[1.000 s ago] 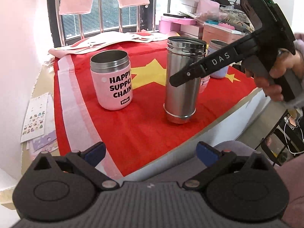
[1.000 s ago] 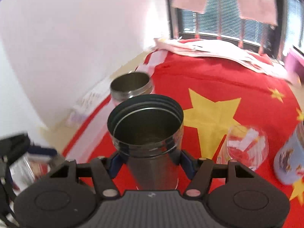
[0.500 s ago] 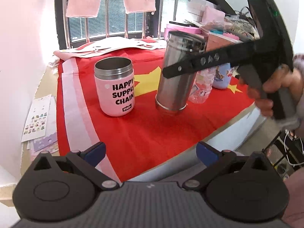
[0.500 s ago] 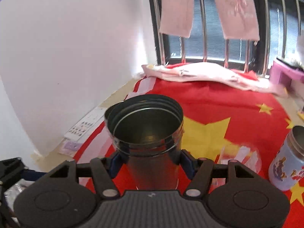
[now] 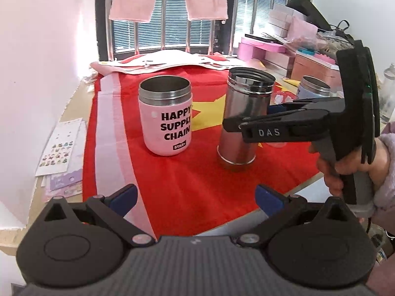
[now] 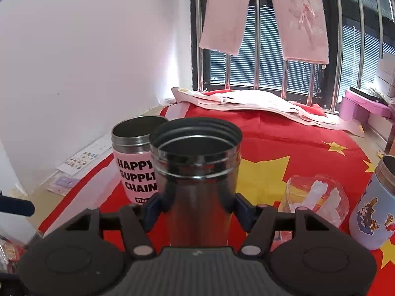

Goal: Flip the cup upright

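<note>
Steel cup upright on the cloth, your right gripper clamped round it.

Your right gripper (image 6: 197,209) pinches the steel cup (image 5: 243,120) at mid-body, mouth up, base apparently on the red cloth (image 5: 197,182), just beside the pink can (image 5: 166,116). That level side-on grip keeps it from tipping as it settles (whether the base sits fully flat, I can't tell). Your left gripper (image 5: 195,197) hangs back near the table edge, fingers spread wide and empty, clear of the work. Releasing looks like the remaining step.

Table (image 5: 71,103); red flag cloth (image 5: 197,177); sticker sheets (image 5: 61,145)
</note>
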Demonstrator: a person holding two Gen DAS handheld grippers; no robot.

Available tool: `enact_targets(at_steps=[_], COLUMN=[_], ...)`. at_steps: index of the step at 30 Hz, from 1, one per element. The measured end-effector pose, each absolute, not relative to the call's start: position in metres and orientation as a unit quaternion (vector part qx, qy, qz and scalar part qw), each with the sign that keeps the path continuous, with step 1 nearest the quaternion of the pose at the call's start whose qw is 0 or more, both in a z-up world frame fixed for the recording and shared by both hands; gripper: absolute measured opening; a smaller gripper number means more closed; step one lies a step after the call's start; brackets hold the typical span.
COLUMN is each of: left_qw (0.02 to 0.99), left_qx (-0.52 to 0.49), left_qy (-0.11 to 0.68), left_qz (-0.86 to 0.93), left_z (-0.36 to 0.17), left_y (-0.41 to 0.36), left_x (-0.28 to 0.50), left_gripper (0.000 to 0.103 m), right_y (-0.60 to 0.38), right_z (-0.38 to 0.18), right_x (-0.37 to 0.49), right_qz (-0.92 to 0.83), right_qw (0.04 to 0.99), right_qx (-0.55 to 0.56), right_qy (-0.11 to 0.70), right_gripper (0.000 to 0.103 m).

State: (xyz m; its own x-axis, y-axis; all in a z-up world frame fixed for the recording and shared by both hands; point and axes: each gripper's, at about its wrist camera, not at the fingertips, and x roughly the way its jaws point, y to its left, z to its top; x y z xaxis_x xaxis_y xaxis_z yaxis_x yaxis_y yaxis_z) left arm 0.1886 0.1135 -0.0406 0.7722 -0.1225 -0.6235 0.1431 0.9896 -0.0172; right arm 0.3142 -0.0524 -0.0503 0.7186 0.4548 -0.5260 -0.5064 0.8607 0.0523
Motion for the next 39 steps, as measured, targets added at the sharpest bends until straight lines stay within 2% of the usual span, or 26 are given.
enact_targets(at_steps=[1,2,3,10,11,26,33,39], left_qw=[0.942,0.943,0.944,0.955,0.958,0.993,0.995,0.994], left_qx=[0.016,0.016,0.017,0.012,0.01,0.013,0.01,-0.002], left_qy=[0.328,0.326,0.324,0.295,0.287,0.114,0.095,0.101], left_qz=[-0.067,-0.063,-0.06,-0.03,-0.026,0.019,0.029,0.027], left_z=[-0.04,-0.039,-0.038,-0.028,-0.026,0.011,0.01,0.003], left_y=[0.113,0.111,0.11,0.1,0.097,0.026,0.009,0.017], left_x=[0.187,0.184,0.182,0.151,0.144,0.02,0.01,0.01], left_gripper=[0.103,0.103,0.103,0.103,0.103,0.103,0.103,0.103], right_y=[-0.053,-0.055,-0.057,-0.086,-0.092,-0.192,-0.209,-0.209], right_z=[-0.05,-0.049,-0.047,-0.018,-0.014,0.016,0.023,0.019], right_x=[0.311,0.307,0.301,0.25,0.241,0.081,0.052,0.056], right_qz=[0.261,0.261,0.263,0.272,0.271,0.21,0.193,0.19], right_qw=[0.926,0.928,0.931,0.943,0.945,0.973,0.979,0.979], right_qx=[-0.047,-0.044,-0.043,-0.03,-0.028,-0.01,-0.015,-0.014], right_qy=[0.267,0.261,0.25,0.189,0.183,0.098,0.064,0.072], right_gripper=[0.069,0.083,0.091,0.098,0.103,0.103,0.103,0.103])
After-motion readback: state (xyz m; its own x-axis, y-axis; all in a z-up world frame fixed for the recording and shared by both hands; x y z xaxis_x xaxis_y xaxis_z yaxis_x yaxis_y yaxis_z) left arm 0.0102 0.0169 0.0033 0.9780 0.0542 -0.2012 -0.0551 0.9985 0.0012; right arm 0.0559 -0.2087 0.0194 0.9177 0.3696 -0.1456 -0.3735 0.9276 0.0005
